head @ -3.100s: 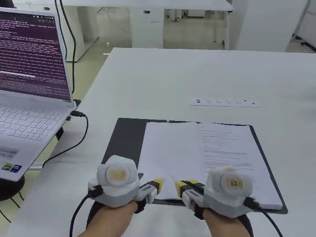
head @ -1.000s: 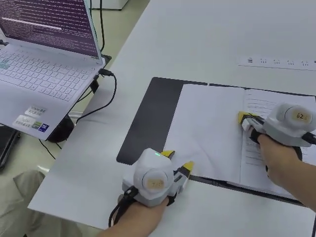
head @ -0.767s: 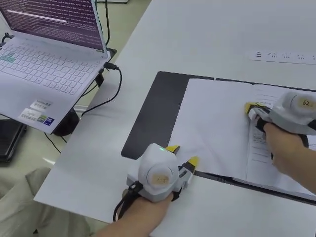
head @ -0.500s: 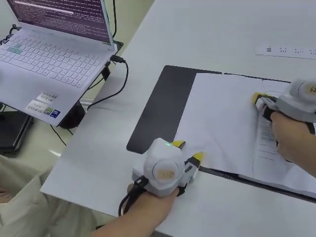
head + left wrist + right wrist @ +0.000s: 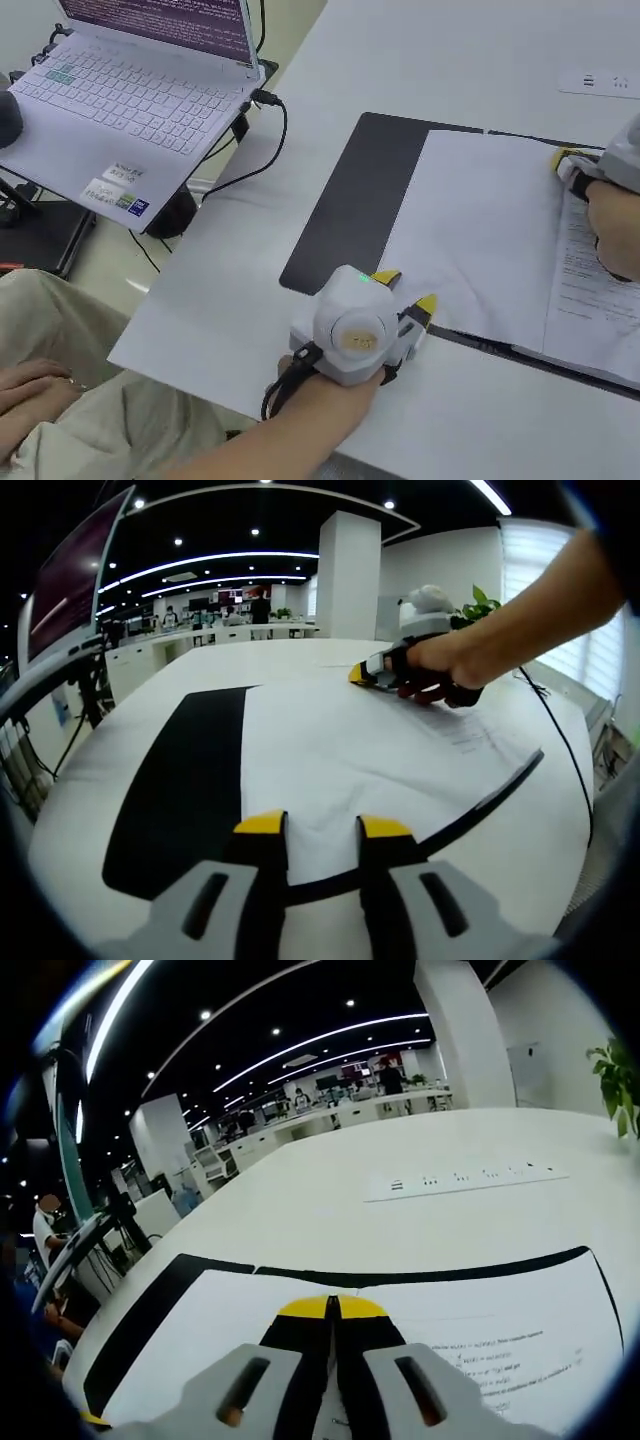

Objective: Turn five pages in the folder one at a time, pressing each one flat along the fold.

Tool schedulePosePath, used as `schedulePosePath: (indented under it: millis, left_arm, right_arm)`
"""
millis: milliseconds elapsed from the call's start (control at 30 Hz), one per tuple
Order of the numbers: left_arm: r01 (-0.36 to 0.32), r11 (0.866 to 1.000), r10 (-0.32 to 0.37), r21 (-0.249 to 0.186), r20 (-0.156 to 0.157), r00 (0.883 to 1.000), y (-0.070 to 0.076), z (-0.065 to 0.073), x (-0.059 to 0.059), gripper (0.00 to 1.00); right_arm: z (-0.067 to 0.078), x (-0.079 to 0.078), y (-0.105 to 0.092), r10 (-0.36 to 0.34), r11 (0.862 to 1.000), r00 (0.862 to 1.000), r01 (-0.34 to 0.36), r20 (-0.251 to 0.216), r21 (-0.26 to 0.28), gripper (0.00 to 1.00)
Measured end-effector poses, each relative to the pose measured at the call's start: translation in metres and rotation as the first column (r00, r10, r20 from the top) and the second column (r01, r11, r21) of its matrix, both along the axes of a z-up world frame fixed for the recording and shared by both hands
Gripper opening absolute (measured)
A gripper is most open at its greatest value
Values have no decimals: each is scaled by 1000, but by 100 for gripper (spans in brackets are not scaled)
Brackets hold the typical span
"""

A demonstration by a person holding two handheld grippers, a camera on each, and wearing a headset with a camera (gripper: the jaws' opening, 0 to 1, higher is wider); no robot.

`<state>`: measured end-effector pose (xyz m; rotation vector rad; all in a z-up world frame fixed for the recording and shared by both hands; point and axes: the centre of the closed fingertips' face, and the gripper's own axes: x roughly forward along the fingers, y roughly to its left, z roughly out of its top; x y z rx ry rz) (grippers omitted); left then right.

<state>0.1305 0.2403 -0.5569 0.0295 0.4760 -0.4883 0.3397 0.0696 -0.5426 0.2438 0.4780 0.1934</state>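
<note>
A black folder [image 5: 350,200] lies open on the white table. A blank white page [image 5: 480,230] is turned over to its left half, and a printed page [image 5: 600,290] lies on the right. My left gripper [image 5: 407,290] is open, its yellow tips resting at the blank page's near left corner; in its own view [image 5: 323,825] the jaws stand apart over the folder's lower edge. My right gripper [image 5: 563,160] is shut, its tips pressed on the fold near the folder's far edge [image 5: 330,1307]. It also appears, held by a hand, in the left gripper view [image 5: 357,673].
An open laptop [image 5: 150,90] on a stand sits at the far left, with a cable [image 5: 250,165] running toward the folder. A white power strip [image 5: 600,82] lies beyond the folder. The table's near edge is close behind my left hand.
The right gripper has slid along the fold from the folder's near edge up toward its far edge. The left gripper has stayed at the near left corner. The head camera has shifted left.
</note>
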Motion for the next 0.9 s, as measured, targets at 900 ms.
schedulePosePath:
  millis: [900]
  left_arm:
    - [-12, 1000, 12, -12, 1, 1000, 0, 0, -1, 26]
  right_arm:
    - [-7, 1, -5, 26, 1000, 999, -26, -30, 13, 0]
